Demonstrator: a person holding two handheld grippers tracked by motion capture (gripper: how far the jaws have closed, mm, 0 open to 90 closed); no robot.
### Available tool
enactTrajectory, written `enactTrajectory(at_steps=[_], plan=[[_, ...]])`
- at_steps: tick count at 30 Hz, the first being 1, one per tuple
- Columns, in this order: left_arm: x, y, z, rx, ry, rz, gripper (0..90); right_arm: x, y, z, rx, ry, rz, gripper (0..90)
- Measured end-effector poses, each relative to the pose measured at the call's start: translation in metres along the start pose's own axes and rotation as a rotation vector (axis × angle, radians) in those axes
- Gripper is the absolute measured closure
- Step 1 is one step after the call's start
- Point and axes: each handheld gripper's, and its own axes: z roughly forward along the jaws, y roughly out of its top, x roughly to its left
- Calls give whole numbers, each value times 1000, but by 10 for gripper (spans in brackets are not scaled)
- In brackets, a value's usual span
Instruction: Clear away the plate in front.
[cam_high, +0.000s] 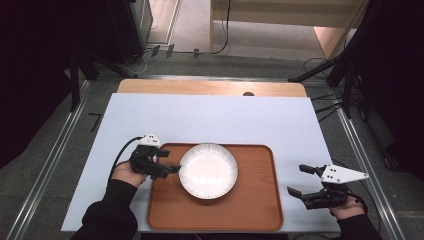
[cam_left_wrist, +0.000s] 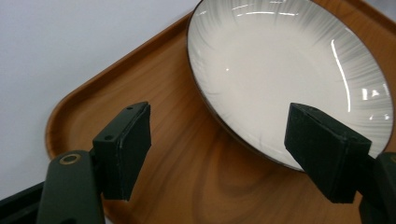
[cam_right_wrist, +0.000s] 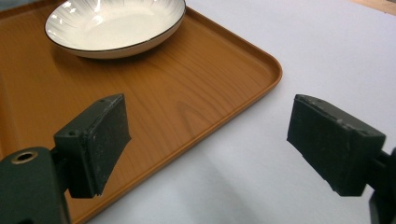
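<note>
While the plate (cam_high: 208, 170) is sitting mid-frame on the tray (cam_high: 260, 210), the left gripper (cam_high: 172, 169) is opening wide at its rim to grasp it; the right gripper (cam_high: 298, 181) is waiting lower right, jaws spread.

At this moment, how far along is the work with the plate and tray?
Done: the white plate sits on the wooden tray. In hand: the left gripper hangs open at the plate's left rim, one jaw over the plate in its own view, gripping nothing. The right gripper is open over the white table, beside the tray's right edge. Left: closing on anything; nothing is lifted.
</note>
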Motion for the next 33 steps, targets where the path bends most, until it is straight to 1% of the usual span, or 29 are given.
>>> enactTrajectory(at_steps=[3,7,9,12,16,18,19,20,22,26,27,33], plan=[[2,-2,-3,-19,5,-6,235,0,0,0,2,0,5,136],[5,-4,-8,-34,23,-4,234,-1,0,-1,-5,1,1,136],[7,-5,-10,-44,24,-2,234,-1,0,-1,-6,0,4,136],[10,-7,-13,-55,20,-22,230,-1,0,-1,-8,-1,7,136],[13,-10,-18,-62,32,-33,230,0,0,-1,-8,1,16,136],[15,-12,-23,-69,23,-31,234,0,0,-1,-7,2,14,136],[15,-13,-24,-83,13,-40,234,0,0,-1,-6,1,15,136],[16,-14,-27,-88,15,-39,233,-1,0,-1,-6,1,16,136],[17,-16,-29,-89,24,-33,233,-1,0,-1,-6,0,14,136],[19,-22,-33,-89,41,-38,234,-1,0,-1,-6,0,16,136],[19,-23,-34,-90,45,-32,234,-1,0,-1,-6,0,16,136],[24,-30,-41,-95,61,-42,233,-2,0,-2,-12,-6,12,136]])
